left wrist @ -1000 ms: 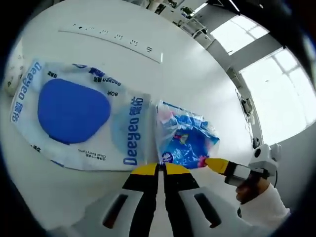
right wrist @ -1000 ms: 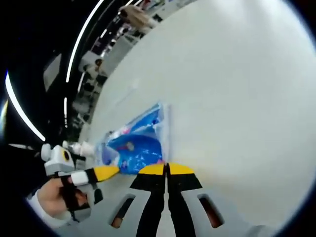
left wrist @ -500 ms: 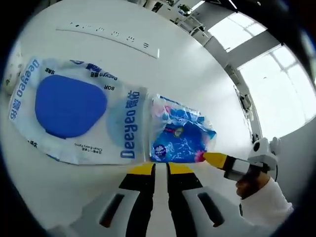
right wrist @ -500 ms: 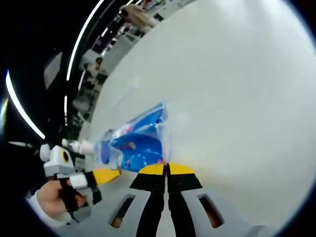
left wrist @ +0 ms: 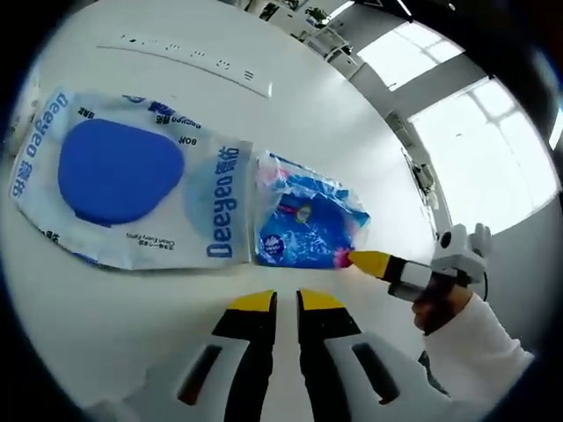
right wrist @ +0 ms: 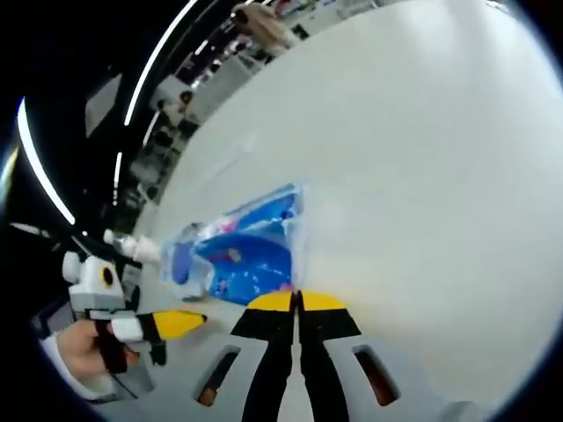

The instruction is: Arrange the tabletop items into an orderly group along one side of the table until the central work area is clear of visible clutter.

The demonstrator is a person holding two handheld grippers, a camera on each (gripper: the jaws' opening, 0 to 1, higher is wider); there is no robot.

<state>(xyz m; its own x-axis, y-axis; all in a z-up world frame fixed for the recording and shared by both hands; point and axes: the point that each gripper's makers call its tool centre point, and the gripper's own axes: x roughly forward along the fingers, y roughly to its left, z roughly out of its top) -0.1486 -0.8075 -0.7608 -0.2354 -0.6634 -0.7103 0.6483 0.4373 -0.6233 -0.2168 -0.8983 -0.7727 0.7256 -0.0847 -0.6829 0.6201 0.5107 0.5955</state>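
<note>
My right hand-held gripper (right wrist: 297,301), jaws closed and empty, touches the small pack's (left wrist: 308,230) near right corner, nearer than my slightly open, empty left one (left wrist: 276,301).

lab or workshop: white table (left wrist: 317,114), big windows (left wrist: 493,167).

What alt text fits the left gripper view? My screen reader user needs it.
Two packs lie side by side on a white table: a large Deeyeo wipes pack and a smaller blue pack. The left claw sits slightly open below them; the right claw touches the smaller pack.
</note>
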